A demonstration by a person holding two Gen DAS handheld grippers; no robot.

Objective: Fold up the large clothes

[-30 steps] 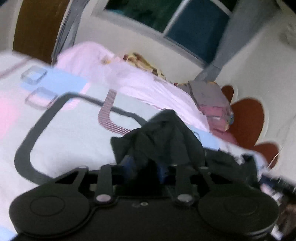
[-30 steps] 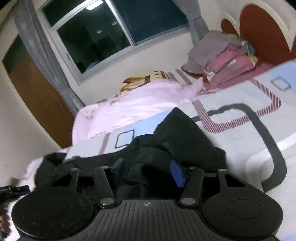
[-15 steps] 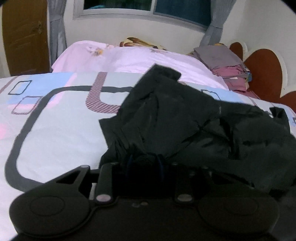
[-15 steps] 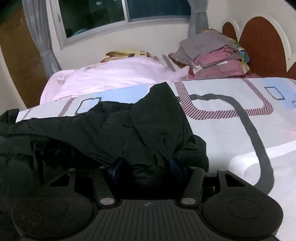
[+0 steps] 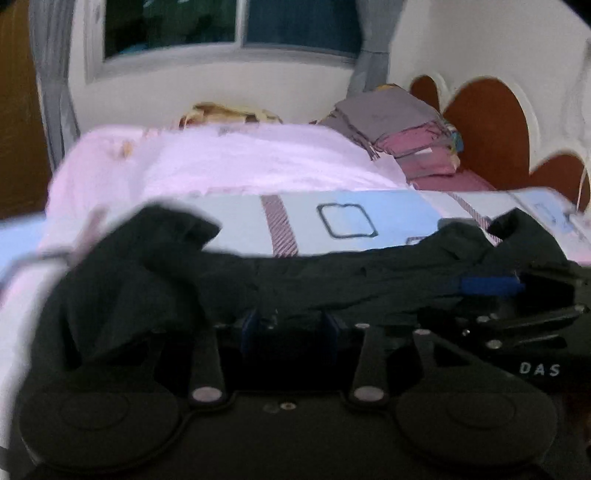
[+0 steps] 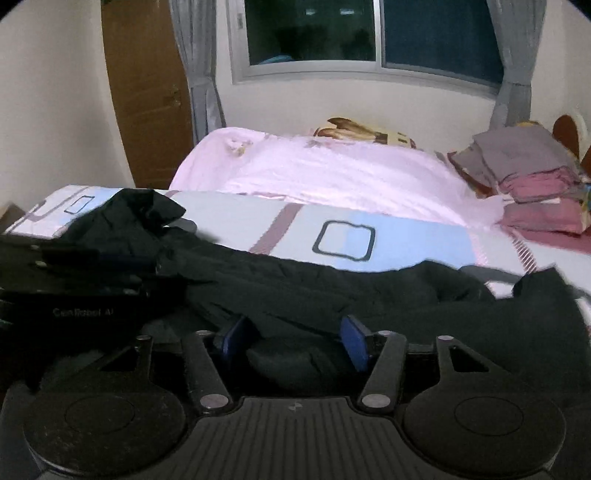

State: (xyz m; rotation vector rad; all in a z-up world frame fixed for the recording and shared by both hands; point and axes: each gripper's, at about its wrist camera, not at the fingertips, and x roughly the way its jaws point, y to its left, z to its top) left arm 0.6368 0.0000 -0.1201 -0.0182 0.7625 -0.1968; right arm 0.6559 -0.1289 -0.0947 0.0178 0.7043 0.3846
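**Dark garment now stretched across the bed between two grippers**

Since a second ago, both views have levelled out and the black garment [image 6: 332, 284], then bunched in a heap at each gripper, lies drawn out in a long band across the patterned bedsheet [image 6: 406, 240].

White lettering reads "DAS" on the right gripper's body as seen from the left wrist view. In the right wrist view, faint lettering on the left gripper's side looks like "CenRobot AI", though it is too dim to be sure.

The left gripper [image 5: 290, 326] has just been opening; its blue pads stand a little apart with dark cloth between them, and blur hides whether they press on it. The right gripper [image 6: 295, 341] has its blue pads wider apart, a roll of the black cloth lying between them; whether the pads squeeze it I cannot tell.

Only the right wrist view shows the brown door [image 6: 147, 92] and both grey curtains. Only the left wrist view shows the scalloped brown headboard [image 5: 491, 129] in full. Both show the pink quilt [image 6: 332, 173], the window [image 6: 369, 33], and the stack of folded grey and pink clothes [image 6: 532, 184] at the bed's far right.
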